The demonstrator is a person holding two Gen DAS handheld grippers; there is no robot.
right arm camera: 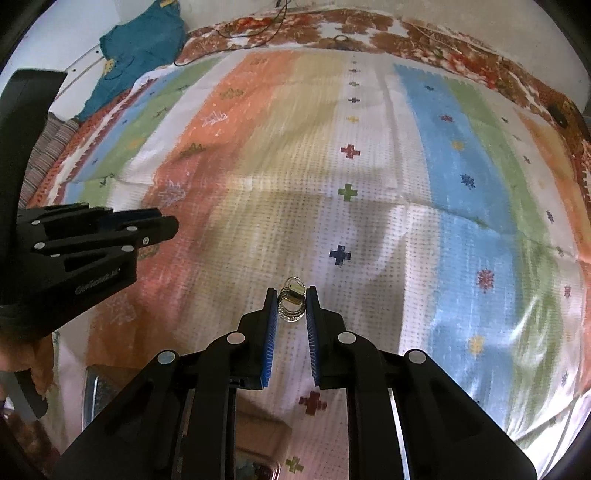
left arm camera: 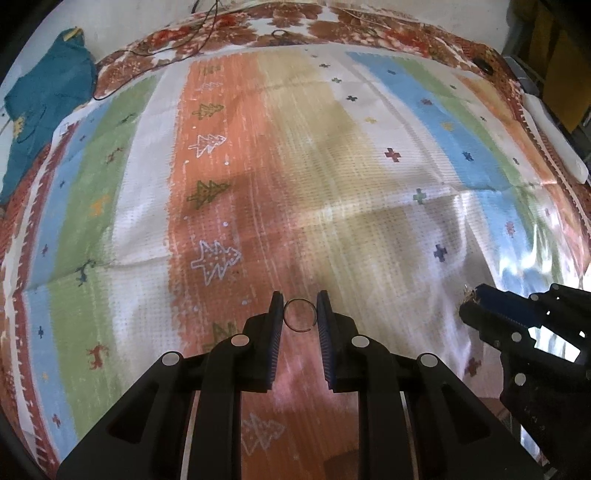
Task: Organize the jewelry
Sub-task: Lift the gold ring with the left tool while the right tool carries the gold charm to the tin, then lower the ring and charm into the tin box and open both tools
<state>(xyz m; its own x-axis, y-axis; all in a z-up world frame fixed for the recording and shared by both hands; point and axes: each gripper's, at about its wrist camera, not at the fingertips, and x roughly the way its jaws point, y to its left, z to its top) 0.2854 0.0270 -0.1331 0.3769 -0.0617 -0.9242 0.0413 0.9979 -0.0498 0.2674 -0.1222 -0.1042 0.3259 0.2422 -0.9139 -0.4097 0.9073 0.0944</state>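
Observation:
In the left wrist view my left gripper (left arm camera: pixel 300 310) is shut on a thin open metal ring (left arm camera: pixel 300 329), pinched between the fingertips above the striped cloth (left arm camera: pixel 258 166). My right gripper (right arm camera: pixel 291 301) is shut on a small bunch of silver and gold rings (right arm camera: pixel 291 300), lifted off the cloth (right arm camera: pixel 369 166). The right gripper (left arm camera: pixel 471 306) also shows at the right edge of the left view, with a bit of gold jewelry at its tip. At the left edge of the right view the left gripper (right arm camera: pixel 170 225) appears side-on.
A teal garment (left arm camera: pixel 48 99) lies at the far left corner of the bed. A black cable (left arm camera: pixel 177 44) and a small dark ring (left arm camera: pixel 280 34) lie on the red-patterned sheet beyond the cloth. A white bolster (left arm camera: pixel 554 136) runs along the right edge. A box-like container (right arm camera: pixel 258 443) sits below my right gripper.

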